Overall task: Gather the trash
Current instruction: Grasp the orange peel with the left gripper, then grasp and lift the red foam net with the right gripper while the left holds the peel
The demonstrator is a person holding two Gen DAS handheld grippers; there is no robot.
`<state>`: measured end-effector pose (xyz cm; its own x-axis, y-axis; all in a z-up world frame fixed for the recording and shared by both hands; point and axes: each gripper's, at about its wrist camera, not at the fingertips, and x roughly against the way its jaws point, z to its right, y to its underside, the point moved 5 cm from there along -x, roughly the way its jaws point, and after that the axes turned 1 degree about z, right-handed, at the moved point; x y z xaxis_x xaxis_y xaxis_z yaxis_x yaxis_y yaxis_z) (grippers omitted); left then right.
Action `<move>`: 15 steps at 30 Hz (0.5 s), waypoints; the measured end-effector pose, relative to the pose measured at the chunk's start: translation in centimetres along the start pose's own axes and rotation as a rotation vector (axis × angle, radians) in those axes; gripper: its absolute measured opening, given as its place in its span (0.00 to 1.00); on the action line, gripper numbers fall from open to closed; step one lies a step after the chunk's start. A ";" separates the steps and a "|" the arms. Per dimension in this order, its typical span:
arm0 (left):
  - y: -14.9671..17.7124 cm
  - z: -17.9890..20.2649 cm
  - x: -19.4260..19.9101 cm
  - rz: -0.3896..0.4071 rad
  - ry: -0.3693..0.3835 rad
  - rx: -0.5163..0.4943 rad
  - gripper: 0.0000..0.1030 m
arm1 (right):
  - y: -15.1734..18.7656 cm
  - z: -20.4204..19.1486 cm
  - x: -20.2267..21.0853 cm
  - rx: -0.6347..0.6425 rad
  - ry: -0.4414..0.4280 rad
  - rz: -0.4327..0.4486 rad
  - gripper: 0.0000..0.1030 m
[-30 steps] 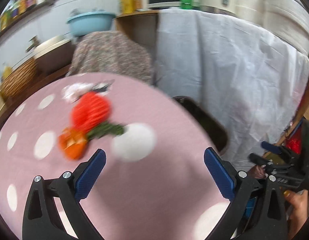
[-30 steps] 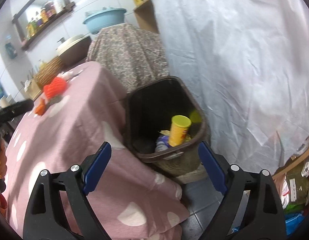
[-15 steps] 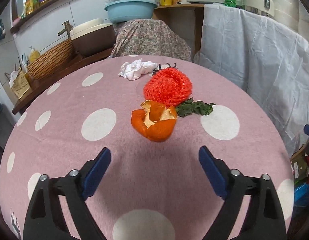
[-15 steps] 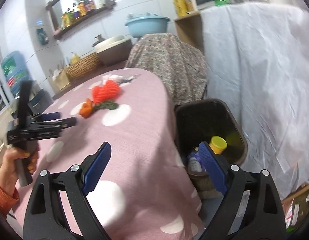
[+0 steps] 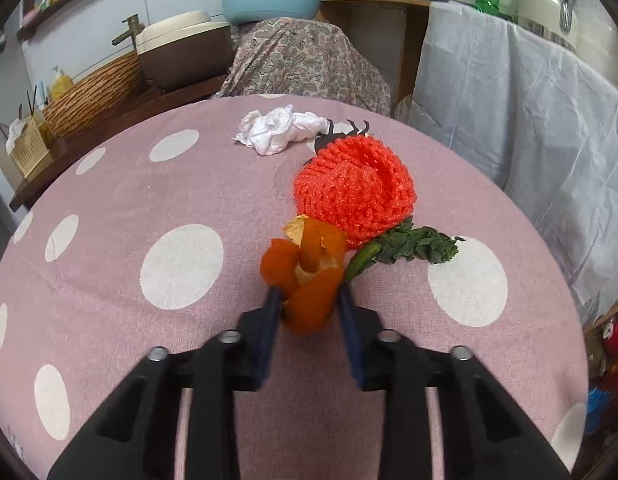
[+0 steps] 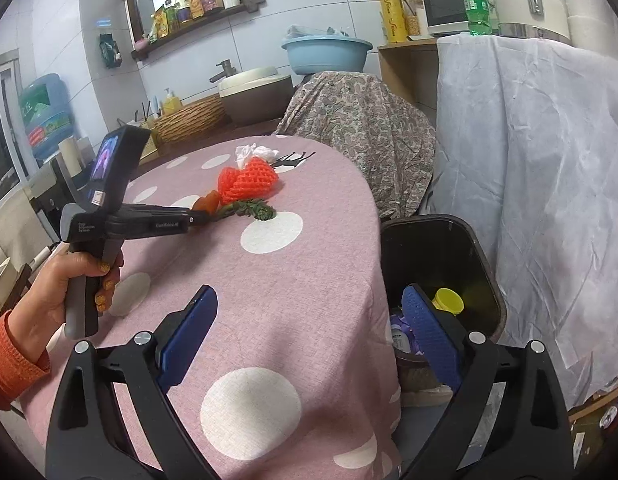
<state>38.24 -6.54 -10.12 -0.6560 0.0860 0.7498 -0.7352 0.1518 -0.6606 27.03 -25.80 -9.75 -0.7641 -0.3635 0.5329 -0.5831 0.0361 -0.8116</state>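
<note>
An orange peel sits on the pink dotted tablecloth, and my left gripper is closing with its blue pads pressing both sides of it. The right wrist view shows the same grip on the peel from the side, with a hand holding the left gripper. Just behind lie a red foam net, a green leaf stalk and a crumpled white tissue. My right gripper hangs open and empty over the table's near edge, beside the dark trash bin.
The bin on the floor to the right of the table holds a yellow-lidded can and other trash. A white sheet drapes furniture behind it. A patterned cloth covers something past the table. A black scrap lies by the tissue.
My left gripper moved in over the table to the orange peel and its jaws closed from wide open onto it. The right gripper rose from looking into the bin and now faces the table.
</note>
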 end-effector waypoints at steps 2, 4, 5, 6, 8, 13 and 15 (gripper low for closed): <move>0.3 -0.2 0.6 0.006 0.013 0.015 0.23 | -0.1 -0.4 -0.4 0.004 -0.011 -0.006 0.90; 0.5 -0.4 1.0 0.015 0.021 0.026 0.22 | -0.3 -0.8 -0.9 0.010 -0.027 -0.011 0.90; 0.7 -0.6 1.3 0.020 0.024 0.035 0.21 | -0.4 -1.1 -1.1 0.013 -0.034 -0.013 0.90; 0.8 -0.8 1.7 0.025 0.030 0.047 0.21 | -0.5 -1.3 -1.4 0.017 -0.042 -0.017 0.90; 1.1 -1.2 2.4 0.033 0.047 0.069 0.21 | -0.5 -2.0 -1.8 0.021 -0.055 -0.023 0.90; 1.7 -2.0 4.7 0.069 0.083 0.110 0.21 | -1.0 -3.2 -3.4 0.014 -0.106 -0.052 0.90; 2.2 -2.1 5.8 0.089 0.083 0.113 0.21 | -1.5 -3.7 -4.2 0.003 -0.135 -0.066 0.90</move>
<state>33.22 -3.66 -7.15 -0.7063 0.1762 0.6857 -0.6926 0.0284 -0.7207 30.11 -20.92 -9.88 -0.6803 -0.4869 0.5478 -0.6295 0.0052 -0.7770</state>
